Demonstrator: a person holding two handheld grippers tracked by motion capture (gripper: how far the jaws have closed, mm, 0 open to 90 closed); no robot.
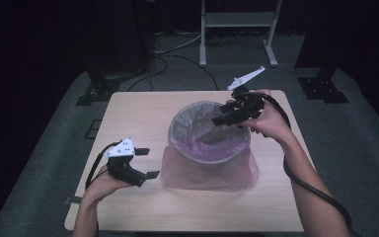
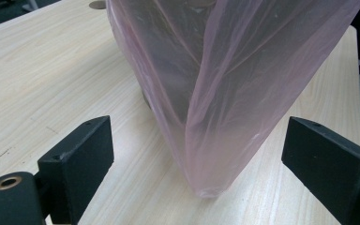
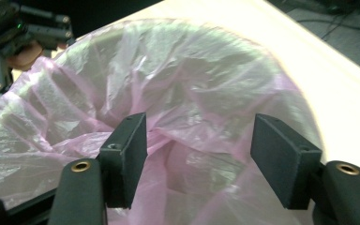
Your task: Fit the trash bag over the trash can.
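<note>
A round bin [image 1: 208, 131] lined with a thin pink plastic bag [image 1: 212, 170] stands mid-table; the bag drapes over its rim and down its front. My right gripper [image 1: 220, 117] hovers over the bin's far right rim, jaws open, nothing between them; its own view looks down into the crumpled bag [image 3: 178, 108]. My left gripper [image 1: 148, 163] rests low at the bin's left, open, with a hanging fold of the bag [image 2: 220, 93] ahead of its jaws and apart from them.
The light wooden table [image 1: 133, 113] has bare surface to the left and in front of the bin. Beyond its far edge stand a white frame [image 1: 237, 29], cables and dark stands on grey floor.
</note>
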